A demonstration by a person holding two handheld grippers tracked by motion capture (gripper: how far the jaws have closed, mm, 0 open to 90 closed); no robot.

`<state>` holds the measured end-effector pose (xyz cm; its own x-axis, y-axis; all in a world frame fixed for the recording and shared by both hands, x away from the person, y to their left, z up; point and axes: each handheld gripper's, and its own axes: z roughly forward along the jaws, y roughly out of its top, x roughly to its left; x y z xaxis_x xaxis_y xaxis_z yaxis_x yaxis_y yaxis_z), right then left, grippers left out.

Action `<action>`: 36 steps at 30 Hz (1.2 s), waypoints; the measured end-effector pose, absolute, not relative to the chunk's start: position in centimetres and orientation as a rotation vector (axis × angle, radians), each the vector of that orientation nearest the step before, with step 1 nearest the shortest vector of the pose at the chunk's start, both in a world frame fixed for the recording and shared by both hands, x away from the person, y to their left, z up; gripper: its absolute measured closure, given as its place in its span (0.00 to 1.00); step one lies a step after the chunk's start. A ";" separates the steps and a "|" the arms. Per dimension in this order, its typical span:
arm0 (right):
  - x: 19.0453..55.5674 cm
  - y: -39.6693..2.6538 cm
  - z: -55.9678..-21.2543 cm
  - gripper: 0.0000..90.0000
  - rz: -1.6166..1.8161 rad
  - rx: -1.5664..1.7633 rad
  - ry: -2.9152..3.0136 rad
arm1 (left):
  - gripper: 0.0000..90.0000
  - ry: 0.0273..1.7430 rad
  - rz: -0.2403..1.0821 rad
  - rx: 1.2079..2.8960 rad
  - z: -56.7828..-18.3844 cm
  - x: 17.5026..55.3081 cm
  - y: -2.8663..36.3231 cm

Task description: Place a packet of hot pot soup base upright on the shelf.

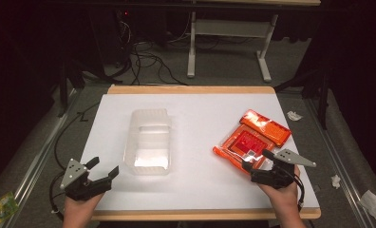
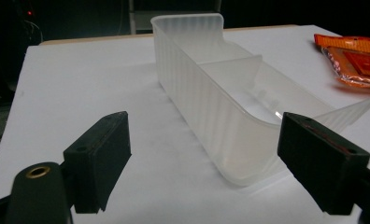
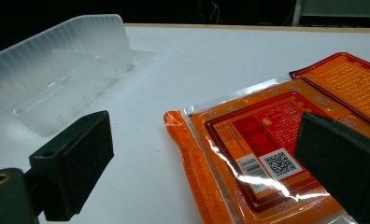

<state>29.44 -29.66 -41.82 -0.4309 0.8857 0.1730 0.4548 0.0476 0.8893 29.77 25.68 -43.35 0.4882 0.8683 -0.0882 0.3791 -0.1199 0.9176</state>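
**Approach stage: nothing gripped**

My right gripper (image 3: 211,172) stands wide, the orange packet (image 3: 272,154) lying just ahead between its jaws. My left gripper (image 2: 206,163) gapes empty before the clear tray (image 2: 220,107). Next, I judge: close on the packet's edge.

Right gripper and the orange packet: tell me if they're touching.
Apart. In the right gripper view the right gripper has its jaws wide open, hovering over the near end of the orange packet, neither pad pressing on it.

Open table (image 1: 195,190) between bin (image 1: 148,142) and packets (image 1: 250,142).
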 end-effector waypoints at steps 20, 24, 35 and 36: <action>30.9 -31.8 -43.0 0.04 1.249 1.428 1.867 | 0.19 1.081 0.587 1.725 -43.2 30.3 25.5; 31.5 -32.6 -43.5 0.03 1.213 1.463 1.851 | 0.20 1.093 0.575 1.711 -43.2 30.4 25.8; 34.1 -35.6 -45.1 0.01 1.173 1.616 1.763 | 0.20 1.113 0.585 1.725 -43.9 30.7 25.8; 34.4 -35.9 -45.3 0.01 1.170 1.632 1.759 | 0.20 1.114 0.585 1.729 -44.0 30.7 25.6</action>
<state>34.43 -35.95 -45.29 -0.1839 0.9610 0.2064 0.5619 -0.0695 0.8243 30.74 25.64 -44.03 0.4679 0.8782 -0.0989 0.4168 -0.1205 0.9010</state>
